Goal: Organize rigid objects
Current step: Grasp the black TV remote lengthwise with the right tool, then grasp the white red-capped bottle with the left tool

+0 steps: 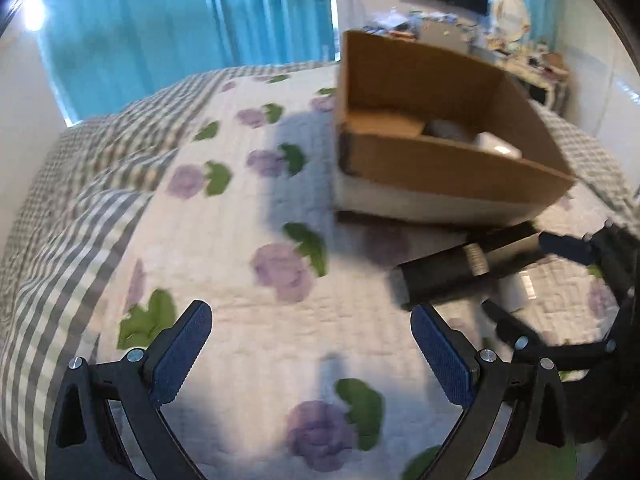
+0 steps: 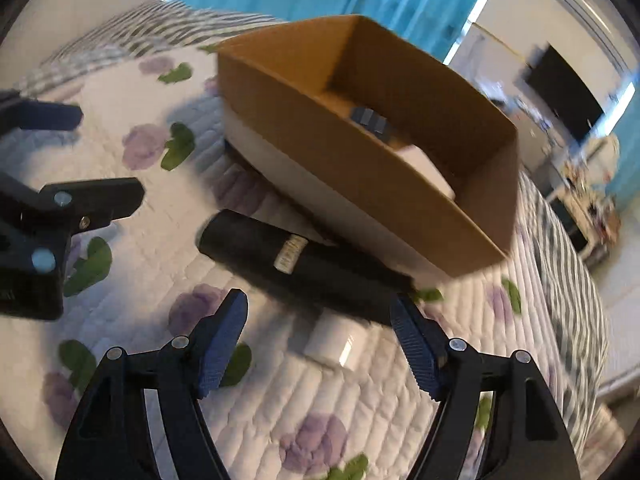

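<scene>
Black tube (image 2: 304, 264) lies on the quilt (image 2: 360, 400) beside the box (image 2: 360, 168). Right gripper (image 2: 320, 344) and left gripper (image 1: 312, 352) both gape, empty. Risk: the round tube rolls from a one-sided pinch.

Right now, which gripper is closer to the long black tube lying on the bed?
Right. The right gripper hovers just above the long black tube; the left gripper is off to its side.
</scene>
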Demonstrator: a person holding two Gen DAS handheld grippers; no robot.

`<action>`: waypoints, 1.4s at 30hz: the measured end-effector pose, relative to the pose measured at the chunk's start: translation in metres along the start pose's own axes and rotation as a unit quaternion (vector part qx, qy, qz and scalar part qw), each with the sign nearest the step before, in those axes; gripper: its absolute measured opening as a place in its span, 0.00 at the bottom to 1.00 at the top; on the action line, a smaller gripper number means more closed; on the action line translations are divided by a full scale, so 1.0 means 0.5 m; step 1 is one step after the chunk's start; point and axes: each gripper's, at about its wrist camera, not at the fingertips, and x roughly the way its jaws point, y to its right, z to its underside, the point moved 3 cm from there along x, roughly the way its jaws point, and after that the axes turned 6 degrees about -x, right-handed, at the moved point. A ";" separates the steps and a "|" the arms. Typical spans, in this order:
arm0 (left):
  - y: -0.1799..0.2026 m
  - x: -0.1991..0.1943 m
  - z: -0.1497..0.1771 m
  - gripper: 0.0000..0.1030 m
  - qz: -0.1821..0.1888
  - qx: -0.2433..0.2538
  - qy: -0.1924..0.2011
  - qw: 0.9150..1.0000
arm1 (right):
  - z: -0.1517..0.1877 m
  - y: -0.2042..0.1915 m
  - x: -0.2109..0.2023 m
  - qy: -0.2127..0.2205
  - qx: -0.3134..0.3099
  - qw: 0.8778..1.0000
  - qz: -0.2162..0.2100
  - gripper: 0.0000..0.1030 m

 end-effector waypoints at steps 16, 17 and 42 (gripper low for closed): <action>-0.032 0.033 0.005 0.98 -0.034 -0.026 -0.018 0.999 | -0.023 -0.035 0.096 -0.018 -0.126 0.990 0.065 0.52; -0.032 0.035 0.004 0.98 -0.034 -0.026 -0.018 0.999 | -0.021 -0.028 0.090 -0.016 -0.117 0.991 0.057 0.46; 0.093 -0.008 -0.011 0.98 0.036 -0.019 -0.022 0.999 | 0.120 0.163 -0.098 -0.018 0.237 0.970 -0.043 0.18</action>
